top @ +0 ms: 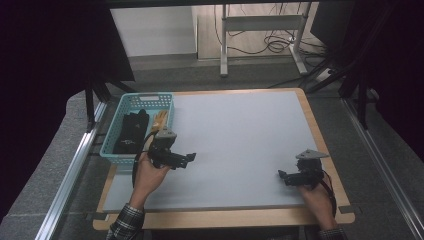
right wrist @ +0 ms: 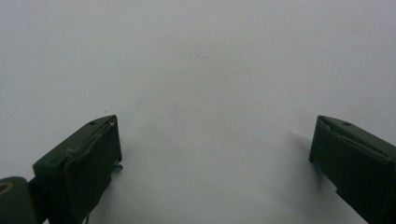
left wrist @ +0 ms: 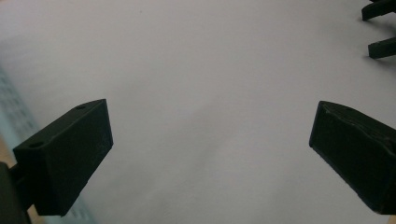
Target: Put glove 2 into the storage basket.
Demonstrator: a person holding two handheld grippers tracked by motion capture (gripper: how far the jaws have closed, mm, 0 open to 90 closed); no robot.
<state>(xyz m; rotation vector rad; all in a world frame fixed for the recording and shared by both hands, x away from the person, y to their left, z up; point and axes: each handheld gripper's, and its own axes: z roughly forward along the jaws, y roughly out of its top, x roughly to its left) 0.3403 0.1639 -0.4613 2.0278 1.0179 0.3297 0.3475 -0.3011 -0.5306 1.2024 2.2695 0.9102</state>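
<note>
My left gripper [top: 190, 158] hovers over the left part of the pale grey mat [top: 240, 145], just right of a teal basket [top: 120, 150]. It is open with nothing between its jaws; in the left gripper view [left wrist: 210, 149] only bare mat lies between them. My right gripper [top: 282, 175] rests low near the mat's front right corner, pointing left. It is open and empty too [right wrist: 212, 154]. The basket holds a black folded item [top: 131, 131] and a tan object [top: 160, 120]. The right gripper's fingertips [left wrist: 380, 46] show at the top right of the left gripper view.
The mat lies on a wooden table [top: 320, 135] with a narrow bare border. Metal rails [top: 70, 175] run along both sides. A desk frame [top: 260, 35] and cables stand on the floor behind the table.
</note>
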